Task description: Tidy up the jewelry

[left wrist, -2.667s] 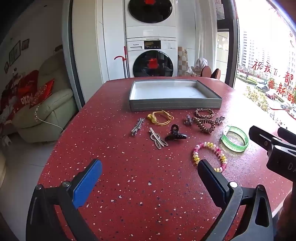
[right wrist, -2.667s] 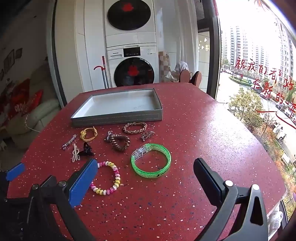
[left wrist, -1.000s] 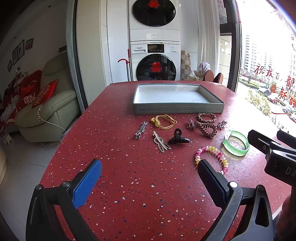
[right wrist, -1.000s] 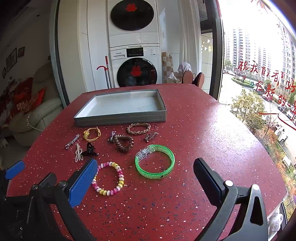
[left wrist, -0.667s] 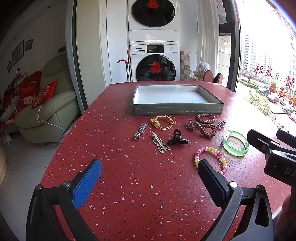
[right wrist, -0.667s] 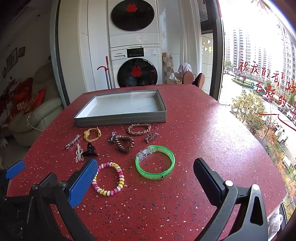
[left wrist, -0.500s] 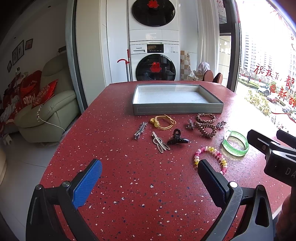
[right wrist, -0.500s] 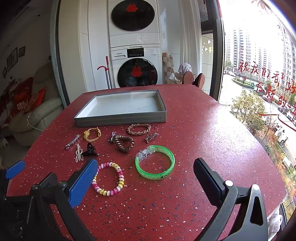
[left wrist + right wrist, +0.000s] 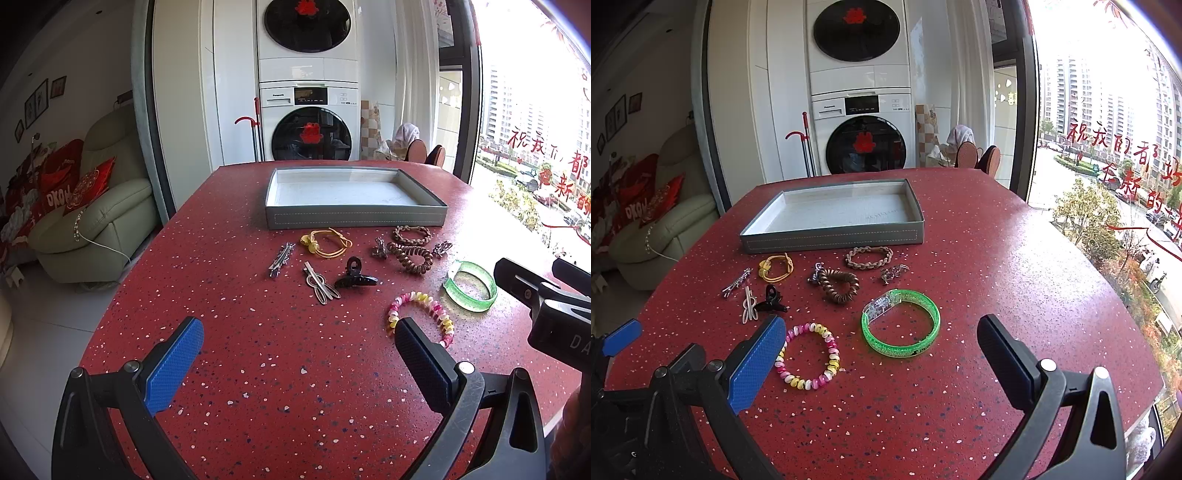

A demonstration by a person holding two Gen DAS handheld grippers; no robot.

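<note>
Hovering above the speckled red worktop (image 9: 1015, 258), the right gripper (image 9: 882, 343) has its jaws spread wide and empty, as does the left gripper (image 9: 299, 343). Between the right gripper's fingers lie a glossy, glittery green bangle (image 9: 901, 323) and, by its ribbed blue pad, a ring of pink and yellow beads (image 9: 809, 356). Farther ahead sit a coiled brown hair tie (image 9: 839, 285), a braided bracelet (image 9: 868, 257) and a shallow rectangular grey tray (image 9: 831, 234) with stitched walls. Ahead of the left gripper rest a black claw clip (image 9: 355, 277) and slim metal hairpins (image 9: 320, 282).
</note>
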